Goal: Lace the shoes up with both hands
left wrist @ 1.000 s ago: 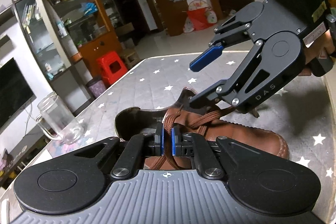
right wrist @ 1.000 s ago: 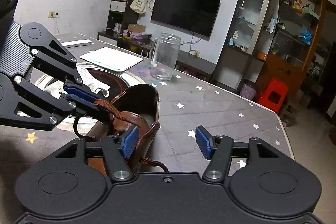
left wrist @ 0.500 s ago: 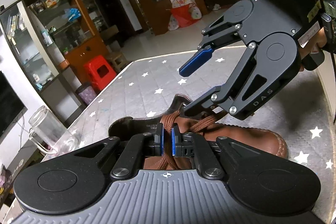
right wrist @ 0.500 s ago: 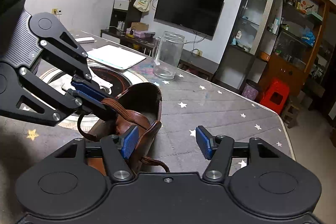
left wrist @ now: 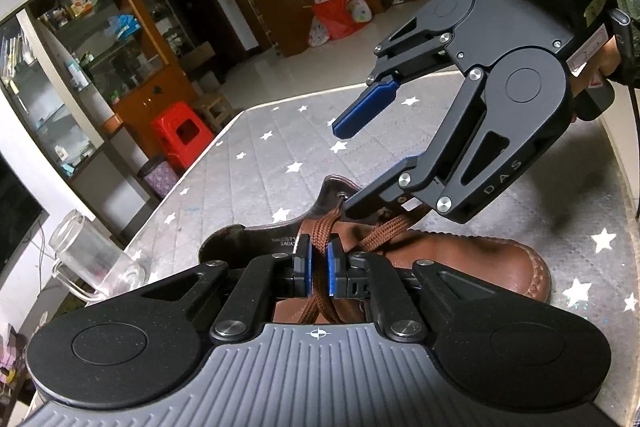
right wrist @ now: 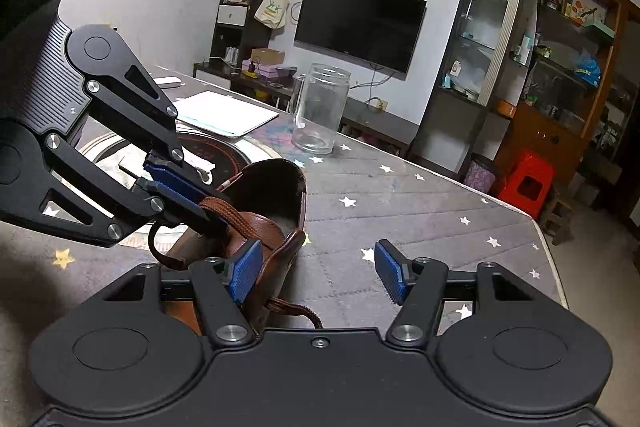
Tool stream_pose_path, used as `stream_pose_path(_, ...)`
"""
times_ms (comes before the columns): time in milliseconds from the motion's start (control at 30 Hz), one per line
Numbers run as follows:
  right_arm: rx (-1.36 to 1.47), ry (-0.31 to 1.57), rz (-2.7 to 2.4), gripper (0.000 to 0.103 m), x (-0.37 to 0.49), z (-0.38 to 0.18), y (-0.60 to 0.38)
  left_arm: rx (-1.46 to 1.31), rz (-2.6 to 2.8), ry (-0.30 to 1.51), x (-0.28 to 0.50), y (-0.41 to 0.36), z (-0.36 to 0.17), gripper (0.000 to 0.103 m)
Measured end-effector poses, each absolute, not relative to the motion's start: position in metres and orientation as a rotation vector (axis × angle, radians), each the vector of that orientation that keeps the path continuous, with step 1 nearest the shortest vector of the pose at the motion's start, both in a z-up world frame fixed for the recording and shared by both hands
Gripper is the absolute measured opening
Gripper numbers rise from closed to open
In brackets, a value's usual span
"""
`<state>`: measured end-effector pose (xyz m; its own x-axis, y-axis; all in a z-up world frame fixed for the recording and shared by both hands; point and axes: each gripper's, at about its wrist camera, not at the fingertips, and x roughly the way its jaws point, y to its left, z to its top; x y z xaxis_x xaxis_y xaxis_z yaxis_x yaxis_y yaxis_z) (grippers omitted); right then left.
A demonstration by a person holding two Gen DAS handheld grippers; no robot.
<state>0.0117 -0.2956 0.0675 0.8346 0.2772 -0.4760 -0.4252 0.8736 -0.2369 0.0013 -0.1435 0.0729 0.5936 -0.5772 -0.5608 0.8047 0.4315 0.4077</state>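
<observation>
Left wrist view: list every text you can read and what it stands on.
"DAS": on the side plate of the right gripper.
Stamped print inside the shoe, starting "240": the rest is too small to read.
Stickers on the right gripper's body: too blurred to read.

Your left black two-finger gripper with blue pads (left wrist: 317, 269) rolls a little about its own line, so the room in its view now sits tilted the other way from a second ago. The clear glass mug (left wrist: 86, 259) slides lower and further toward the left edge of that view, and the red plastic stool (left wrist: 182, 133) drifts right. Your right black gripper with blue pads (left wrist: 352, 167) now stands higher and larger in that view. Seen from the right wrist, your left gripper sits slightly higher over the brown leather shoe (right wrist: 260, 219).
</observation>
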Motion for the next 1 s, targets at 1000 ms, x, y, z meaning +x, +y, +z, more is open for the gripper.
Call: stream_pose_path(1000, -0.574, 0.448, 0.545, 0.034, 0.008, 0.072, -0.292, 0.711, -0.861, 0.374, 0.005, -0.159, 0.069, 0.009)
